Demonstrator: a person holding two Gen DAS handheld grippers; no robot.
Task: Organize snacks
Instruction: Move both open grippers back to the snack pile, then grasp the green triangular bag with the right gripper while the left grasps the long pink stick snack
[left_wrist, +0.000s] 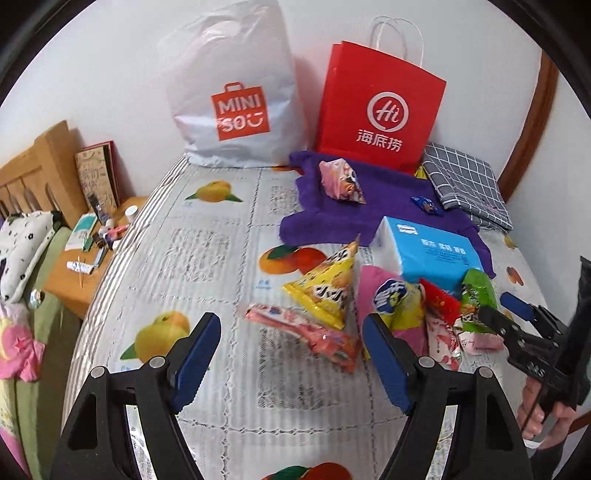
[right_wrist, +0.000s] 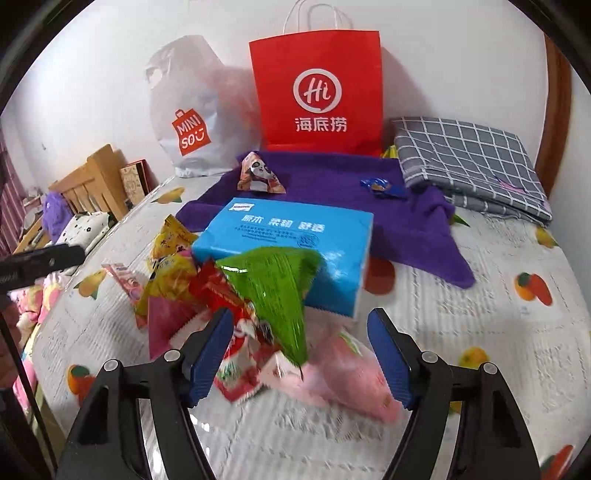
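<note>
While the snack packets lie heaped in the middle of the bed, against the near side of a blue tissue pack, neither claw has hold of anything. The right claw stands released over the heap, its jaws either side of the green packet and a pink one without pressing on them. The left claw, likewise released, hovers near a flat pink-red packet and a yellow pyramid packet.

To do this well, I would take one packet at a time by a crimped edge or corner, since the puffed bodies would probably slip or crush; the green one, lying on top, looks the easiest first pick.

Two more snacks, a panda packet and a small blue sweet, lie on the purple towel towards the far edge. Behind it, at the wall, stand a red paper bag and a white plastic bag; I cannot tell what is inside either.
</note>
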